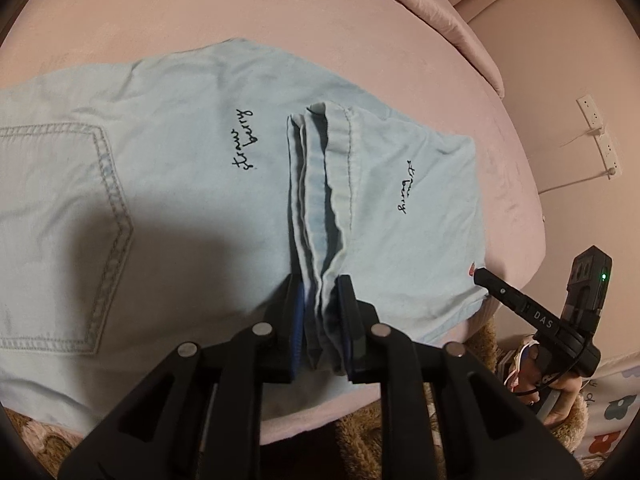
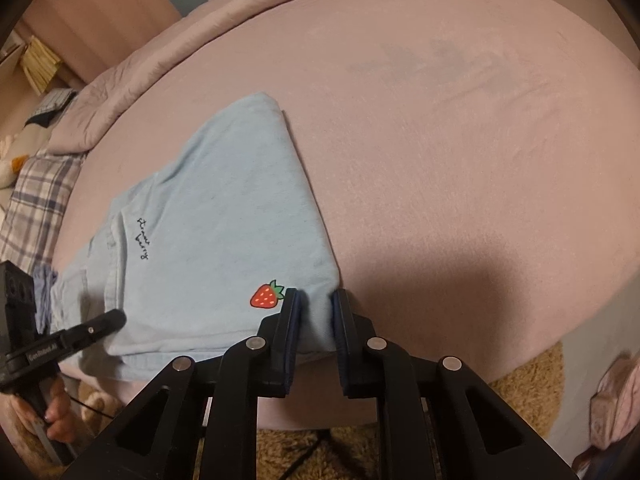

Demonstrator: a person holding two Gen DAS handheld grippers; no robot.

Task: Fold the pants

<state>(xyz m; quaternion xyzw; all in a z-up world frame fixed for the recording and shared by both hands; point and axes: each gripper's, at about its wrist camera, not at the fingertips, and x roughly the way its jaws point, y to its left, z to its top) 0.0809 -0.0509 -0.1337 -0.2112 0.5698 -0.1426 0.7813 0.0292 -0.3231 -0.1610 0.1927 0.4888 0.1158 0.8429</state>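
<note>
Left fingers [image 1: 298, 312]: closed on the bunched hem layers of the pants [image 1: 180, 168], blue pads pressed against both sides of the stacked cloth.
Left gripper [image 1: 320, 308]: positioned at the near edge of the bed [image 1: 360, 32], hems [image 1: 320, 184] running straight away from it.
Right fingers [image 2: 290, 320]: set either side of the folded corner of the pants [image 2: 208, 240]; grip or mere contact could not be told.
Right gripper [image 2: 314, 320]: placed just beside the strawberry print [image 2: 266, 295].
Pants: light blue, laid flat and folded on the pink bed [image 2: 440, 140], back pocket [image 1: 60, 240] facing up.
Script lettering [image 1: 244, 140]: printed beside the hems.
Floor rug [image 2: 528, 384]: brown, shaggy, below the bed edge.
</note>
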